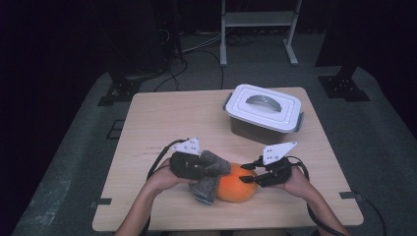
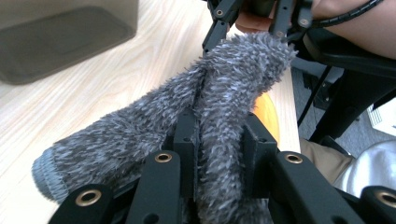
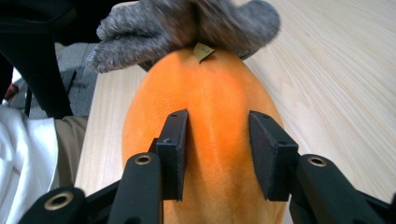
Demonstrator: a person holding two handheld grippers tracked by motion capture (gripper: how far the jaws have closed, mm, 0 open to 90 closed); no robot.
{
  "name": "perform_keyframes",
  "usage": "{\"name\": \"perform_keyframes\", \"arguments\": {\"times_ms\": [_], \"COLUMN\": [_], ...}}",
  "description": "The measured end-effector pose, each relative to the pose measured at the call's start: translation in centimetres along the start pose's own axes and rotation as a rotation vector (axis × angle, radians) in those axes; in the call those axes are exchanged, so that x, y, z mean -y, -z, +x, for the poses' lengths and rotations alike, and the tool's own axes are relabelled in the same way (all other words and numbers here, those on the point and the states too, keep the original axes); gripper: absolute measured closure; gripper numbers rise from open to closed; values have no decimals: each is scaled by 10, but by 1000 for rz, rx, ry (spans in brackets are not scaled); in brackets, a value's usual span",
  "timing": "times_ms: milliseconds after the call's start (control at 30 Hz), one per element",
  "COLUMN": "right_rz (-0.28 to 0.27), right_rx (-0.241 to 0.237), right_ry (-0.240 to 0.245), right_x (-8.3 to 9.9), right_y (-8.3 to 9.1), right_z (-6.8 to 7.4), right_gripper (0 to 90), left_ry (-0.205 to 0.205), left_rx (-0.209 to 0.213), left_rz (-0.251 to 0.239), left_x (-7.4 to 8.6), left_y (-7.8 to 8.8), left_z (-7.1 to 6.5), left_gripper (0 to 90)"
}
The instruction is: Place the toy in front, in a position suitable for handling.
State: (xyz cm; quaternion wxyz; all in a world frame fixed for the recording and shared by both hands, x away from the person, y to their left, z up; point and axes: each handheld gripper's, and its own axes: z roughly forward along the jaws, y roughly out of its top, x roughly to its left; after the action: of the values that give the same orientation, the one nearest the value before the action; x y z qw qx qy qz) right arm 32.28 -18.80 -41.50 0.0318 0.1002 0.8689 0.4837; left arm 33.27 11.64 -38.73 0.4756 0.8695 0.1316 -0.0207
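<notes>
A grey fuzzy sock was held pinched in the left gripper at the near middle of the table, draped against an orange plush. The right gripper, fingers half-spread, straddled the plush without pinching it. The sock could have snagged and dragged the plush.

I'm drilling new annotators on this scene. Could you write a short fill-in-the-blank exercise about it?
1. The left gripper is shut on a fuzzy ____ sock.
2. The right gripper has its jaws astride an ____ plush.
3. The lid on the box is ____ in colour.
4. Box and plush rest on a ____ table.

Missing words: grey; orange; white; wooden
</notes>
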Motion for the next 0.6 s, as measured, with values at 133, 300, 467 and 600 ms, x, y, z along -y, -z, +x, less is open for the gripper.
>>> {"name": "perform_keyframes", "arguments": {"times_ms": [133, 300, 467, 600], "right_rz": [-9, -16, 55, 48], "right_rx": [-2, 16, 42, 37], "right_ry": [-25, 12, 61, 48], "right_x": [2, -18, -26, -18], "right_y": [2, -3, -21, -19], "right_z": [-4, 11, 21, 15], "right_gripper": [518, 407, 371, 456], "left_ry": [-4, -11, -16, 8], "left_rx": [1, 14, 5, 20], "left_rz": [7, 7, 18, -11], "left_x": [-2, -5, -5, 1], "left_y": [-5, -11, -11, -6], "left_z": [-1, -2, -2, 4], "left_gripper": [712, 710, 710, 709]}}
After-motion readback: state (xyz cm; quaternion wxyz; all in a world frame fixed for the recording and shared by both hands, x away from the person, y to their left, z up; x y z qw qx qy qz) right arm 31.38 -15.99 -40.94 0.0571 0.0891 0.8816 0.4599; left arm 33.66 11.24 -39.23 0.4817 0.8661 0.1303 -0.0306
